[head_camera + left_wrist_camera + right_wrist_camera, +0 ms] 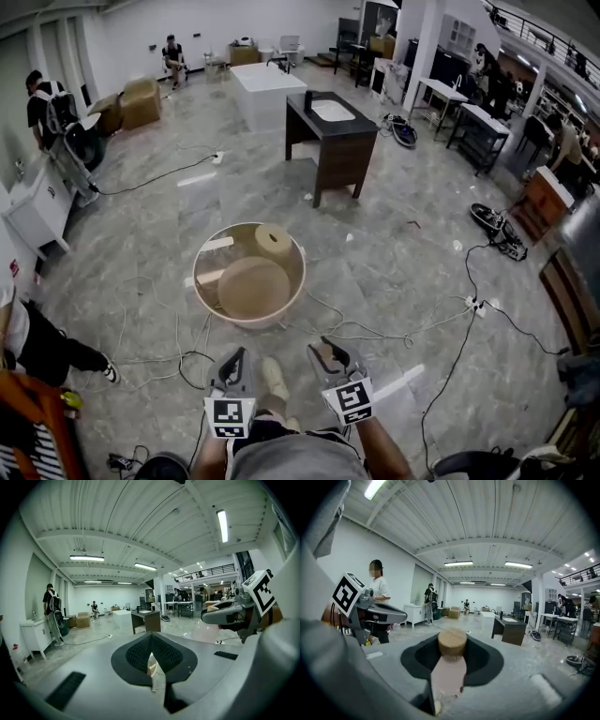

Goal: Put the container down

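Fingers (485,660) of my right gripper (451,667) pinch the pink container (449,679), its wooden lid (452,642) past the tips.
Left gripper (153,657) fingers pressed together; I see a round tub (248,322) on the floor ahead of both.

Big open workshop space with a grey marble floor (394,244) and black cables (155,178) snaking all over it. A dark sink cabinet (330,141) stands mid-room, with a white block (267,89) just behind it. Cardboard boxes (139,101) sit far left, near a person with a backpack (45,105). Another person (173,58) sits by the back wall.
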`<state>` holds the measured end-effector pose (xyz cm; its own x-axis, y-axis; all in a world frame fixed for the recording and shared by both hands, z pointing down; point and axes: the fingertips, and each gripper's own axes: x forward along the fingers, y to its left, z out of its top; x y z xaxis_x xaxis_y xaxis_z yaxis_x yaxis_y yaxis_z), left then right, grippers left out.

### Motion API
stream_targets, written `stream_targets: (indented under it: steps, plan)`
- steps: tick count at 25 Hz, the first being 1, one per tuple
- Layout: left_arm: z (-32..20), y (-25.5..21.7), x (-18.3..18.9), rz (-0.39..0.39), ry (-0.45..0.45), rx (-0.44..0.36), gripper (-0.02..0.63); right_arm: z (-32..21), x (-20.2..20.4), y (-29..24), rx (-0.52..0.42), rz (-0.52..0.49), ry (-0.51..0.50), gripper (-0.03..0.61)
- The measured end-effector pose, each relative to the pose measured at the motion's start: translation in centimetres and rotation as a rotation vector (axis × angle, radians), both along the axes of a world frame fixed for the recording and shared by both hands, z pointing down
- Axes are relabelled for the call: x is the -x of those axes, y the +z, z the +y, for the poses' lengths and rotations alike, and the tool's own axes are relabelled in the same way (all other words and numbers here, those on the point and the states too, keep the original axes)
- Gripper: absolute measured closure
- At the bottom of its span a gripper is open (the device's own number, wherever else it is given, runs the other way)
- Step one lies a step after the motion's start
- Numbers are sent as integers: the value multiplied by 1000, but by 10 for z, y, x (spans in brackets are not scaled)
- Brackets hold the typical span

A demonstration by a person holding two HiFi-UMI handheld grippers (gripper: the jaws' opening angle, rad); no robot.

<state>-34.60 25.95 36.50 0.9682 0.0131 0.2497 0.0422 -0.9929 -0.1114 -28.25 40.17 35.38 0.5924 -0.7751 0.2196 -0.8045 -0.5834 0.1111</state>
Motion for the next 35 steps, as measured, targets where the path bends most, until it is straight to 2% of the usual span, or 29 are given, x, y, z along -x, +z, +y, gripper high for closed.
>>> stream_targets:
  steps: [8,22,29,35]
  plan:
    - [-16,4,-72,-10,19,1,597,-21,-67,1,9,-6,4,454]
    - [-89,11,-220,-46,2,42,597,-98,-209,8,31,-34,-24,454]
    - [-134,14,-271,-53,-35,47,597,-144,-265,11,32,-46,-57,454]
    - [-170,13,-299,-40,-69,49,597,-186,-298,9,28,-33,-98,454]
